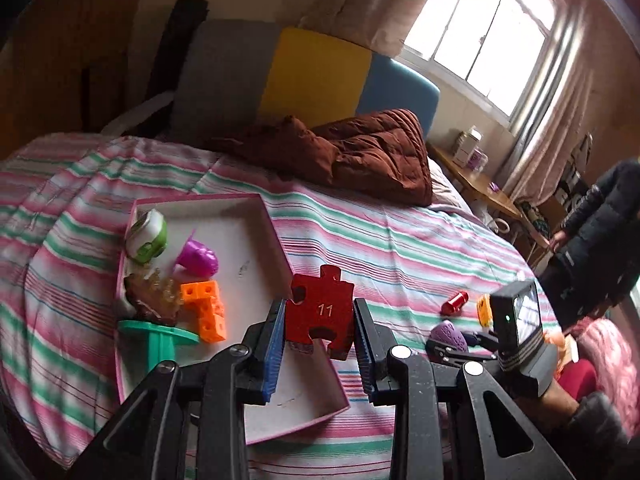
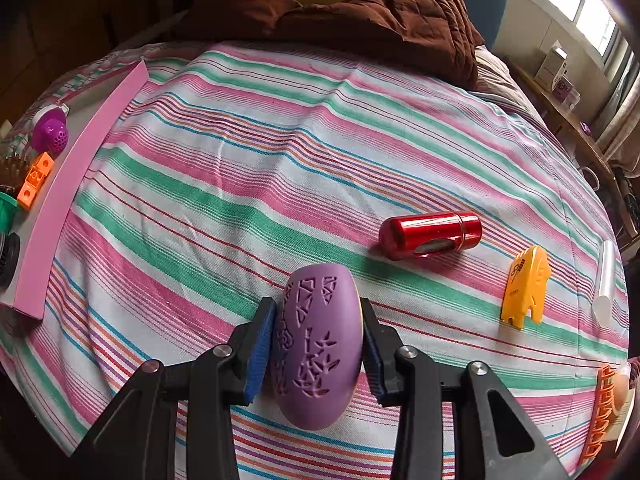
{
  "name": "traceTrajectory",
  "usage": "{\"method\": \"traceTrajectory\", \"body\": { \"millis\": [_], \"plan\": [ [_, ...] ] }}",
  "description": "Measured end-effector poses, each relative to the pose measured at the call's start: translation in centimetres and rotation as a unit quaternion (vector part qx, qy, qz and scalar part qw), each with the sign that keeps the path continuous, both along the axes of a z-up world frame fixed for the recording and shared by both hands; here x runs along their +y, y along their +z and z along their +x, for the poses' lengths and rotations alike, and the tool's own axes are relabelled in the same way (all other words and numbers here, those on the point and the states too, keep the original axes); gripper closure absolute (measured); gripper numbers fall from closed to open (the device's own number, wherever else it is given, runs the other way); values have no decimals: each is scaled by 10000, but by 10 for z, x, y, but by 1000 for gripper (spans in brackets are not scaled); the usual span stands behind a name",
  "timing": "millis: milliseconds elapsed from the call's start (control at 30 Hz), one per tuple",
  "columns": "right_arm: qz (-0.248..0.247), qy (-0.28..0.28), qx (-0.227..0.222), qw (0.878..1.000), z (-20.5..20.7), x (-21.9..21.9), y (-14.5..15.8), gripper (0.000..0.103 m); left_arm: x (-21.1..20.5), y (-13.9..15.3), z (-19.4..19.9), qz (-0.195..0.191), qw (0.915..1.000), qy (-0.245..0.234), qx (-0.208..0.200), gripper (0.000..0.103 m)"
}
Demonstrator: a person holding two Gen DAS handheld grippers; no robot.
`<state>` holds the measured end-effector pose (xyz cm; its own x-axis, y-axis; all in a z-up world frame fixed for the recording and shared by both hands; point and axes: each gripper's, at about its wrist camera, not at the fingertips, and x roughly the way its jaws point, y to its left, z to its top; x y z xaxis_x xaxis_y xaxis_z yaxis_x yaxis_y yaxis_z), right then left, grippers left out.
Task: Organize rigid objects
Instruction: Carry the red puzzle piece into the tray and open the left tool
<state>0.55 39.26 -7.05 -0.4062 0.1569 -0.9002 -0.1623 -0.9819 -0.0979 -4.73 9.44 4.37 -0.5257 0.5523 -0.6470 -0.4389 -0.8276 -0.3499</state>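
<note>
The left wrist view alone shows the inside of the tray [image 1: 256, 216]: a green-and-white toy [image 1: 146, 236] in its far corner, a magenta toy [image 1: 198, 258] beside that, orange blocks [image 1: 204, 310] nearer, a brown spiky thing [image 1: 150, 294] and a green peg [image 1: 160, 340] at the near left. The left gripper [image 1: 319, 316] is clamped on a red puzzle piece [image 1: 320, 310] marked 11, held upright over the tray's right wall.

The right wrist view shows the tray [image 2: 80, 168] only as a pink wall at far left, with the magenta toy [image 2: 50, 134] and orange blocks [image 2: 36, 180] peeking over it. Here the right gripper [image 2: 318, 344] is closed on a purple egg [image 2: 318, 344] with carved patterns, its pads pressing both flanks. Right of the tray, well apart from it across open striped sheet [image 2: 240, 160], lie a red canister [image 2: 430, 234], a yellow piece [image 2: 526, 286] and a clear tube [image 2: 606, 284] near the bed edge. A brown quilt [image 2: 360, 12] is bunched beyond the tray's far end.

An orange lattice thing [image 2: 600, 412] is cut off at the frame's right edge and hard to identify. From the left view the right gripper [image 1: 450, 338] is partly hidden behind its own camera, with the egg [image 1: 450, 336], canister [image 1: 454, 303] and yellow piece [image 1: 484, 308] small. The brown spiky thing is blurred.
</note>
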Motion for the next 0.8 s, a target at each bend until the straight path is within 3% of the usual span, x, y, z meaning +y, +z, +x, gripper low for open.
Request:
{"method": "traceTrajectory", "body": {
  "millis": [133,300,600,800],
  "plan": [
    [1,4,1,10000,1,0,0,63,-41,-10,-26,105,9982,504,-307,71],
    [18,16,-3,10000,0,2,-1,63,-64,-27,-42,143,9955,720,-602,71],
    [48,21,0,10000,-2,2,-1,63,-22,-46,-58,105,9939,65,-1098,71],
    [22,7,-5,10000,-3,1,-2,63,0,-65,-66,-414,9920,-28,-1194,69]
  ]
}}
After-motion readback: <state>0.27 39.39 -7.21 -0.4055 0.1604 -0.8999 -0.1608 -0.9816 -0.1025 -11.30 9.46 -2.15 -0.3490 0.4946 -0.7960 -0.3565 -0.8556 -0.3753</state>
